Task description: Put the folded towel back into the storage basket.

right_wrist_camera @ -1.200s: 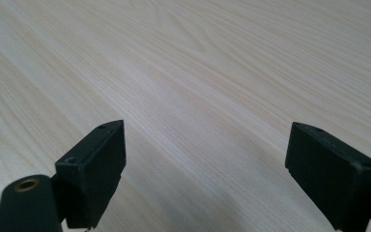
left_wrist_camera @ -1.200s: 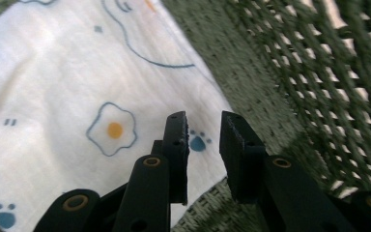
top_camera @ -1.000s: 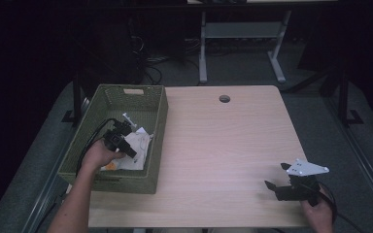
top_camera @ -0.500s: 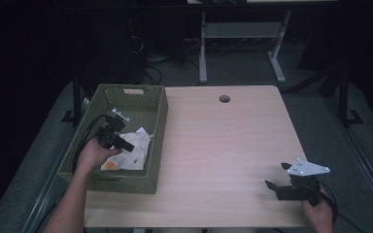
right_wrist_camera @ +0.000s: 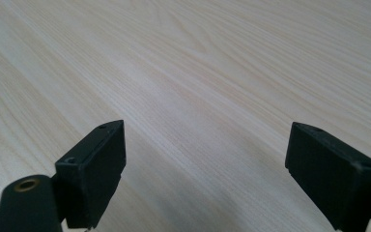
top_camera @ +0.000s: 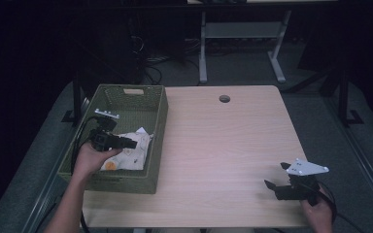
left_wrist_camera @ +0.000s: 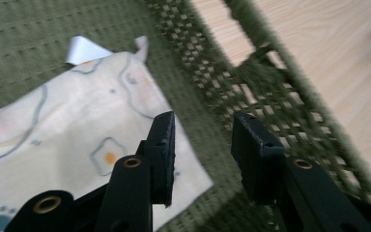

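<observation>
- Since the earlier frames, the left gripper [top_camera: 126,143] has lifted off the patterned cloth pouch [top_camera: 128,154] and drawn toward the near-left part of the green woven basket [top_camera: 160,127], and its jaws have just been opening with nothing between them.
- In the left gripper view, the left gripper [left_wrist_camera: 203,145] shows its two black jaws parted by a moderate gap; through that gap only the basket's green weave is seen, so the pads pinch nothing.
- That cloth pouch [left_wrist_camera: 77,130] lies flat on the basket's floor, cream with orange and blue-grey prints and a small white tab at one corner; in the left gripper view it sits below and to the left of the jaws, one corner passing under the left jaw.
- Seen from the high view, the pouch rests in the near half of the basket, close to the basket's right wall, with the left gripper hovering over its left edge.
- The left hand [top_camera: 90,158] wraps the gripper's body inside the basket, near its left wall.
- The basket stands on the left part of the light wooden table [top_camera: 223,155], its left wall at the table's left edge.
- Well to the right of the basket, near the table's front right corner, the right gripper [top_camera: 272,187] rests low over the wood and has kept its place.
- In the right gripper view, the right gripper [right_wrist_camera: 205,159] has its jaws spread wide, with bare wood grain between them and nothing held.
</observation>
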Demonstrator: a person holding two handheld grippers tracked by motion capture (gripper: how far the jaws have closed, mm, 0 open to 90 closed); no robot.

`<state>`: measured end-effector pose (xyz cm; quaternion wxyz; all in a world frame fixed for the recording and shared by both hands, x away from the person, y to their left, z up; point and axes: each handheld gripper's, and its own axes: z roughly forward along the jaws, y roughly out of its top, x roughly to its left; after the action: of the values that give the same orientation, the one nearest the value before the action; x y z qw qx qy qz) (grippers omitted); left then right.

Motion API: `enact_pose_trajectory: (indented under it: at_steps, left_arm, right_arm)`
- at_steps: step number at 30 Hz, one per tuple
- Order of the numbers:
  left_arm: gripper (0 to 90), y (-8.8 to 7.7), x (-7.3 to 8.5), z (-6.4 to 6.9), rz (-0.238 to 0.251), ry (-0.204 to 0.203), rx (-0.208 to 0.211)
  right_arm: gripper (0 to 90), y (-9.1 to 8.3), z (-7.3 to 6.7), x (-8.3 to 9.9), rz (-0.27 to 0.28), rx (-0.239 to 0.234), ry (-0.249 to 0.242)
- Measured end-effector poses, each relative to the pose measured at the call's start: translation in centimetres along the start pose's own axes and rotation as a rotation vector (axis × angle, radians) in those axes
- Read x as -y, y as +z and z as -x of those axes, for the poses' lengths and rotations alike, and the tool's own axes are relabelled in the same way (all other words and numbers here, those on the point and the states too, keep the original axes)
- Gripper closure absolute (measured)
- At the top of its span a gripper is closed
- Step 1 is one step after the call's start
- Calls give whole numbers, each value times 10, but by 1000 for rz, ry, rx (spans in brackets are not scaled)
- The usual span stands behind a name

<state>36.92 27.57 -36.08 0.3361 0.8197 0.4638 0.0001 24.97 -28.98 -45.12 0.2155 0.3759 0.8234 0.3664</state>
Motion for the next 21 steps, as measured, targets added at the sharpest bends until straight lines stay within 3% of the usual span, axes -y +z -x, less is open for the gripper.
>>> enact_pose_trajectory:
  at_steps: [5, 10, 13, 15, 16, 21]
  left_arm:
    - [595, -4, 3, 4, 24, 5, -2]
    - [579, -13, 8, 5, 99, -18, 38]
    - [567, -17, 9, 5, 116, -20, 45]
    - [569, -19, 10, 5, 143, -36, 71]
    - [570, -20, 11, 6, 126, -26, 58]
    - [563, -20, 15, 6, 126, -25, 65]
  right_arm:
    - [137, 0, -1, -1, -2, -1, -3]
    - [137, -1, 0, 0, 4, 1, -7]
    - [137, -1, 0, 0, 5, 2, -8]
    - [138, -1, 0, 0, 6, 2, -3]
    - [137, -2, 0, -1, 7, 3, -3]
    - [138, -3, 0, 0, 9, 3, -1]
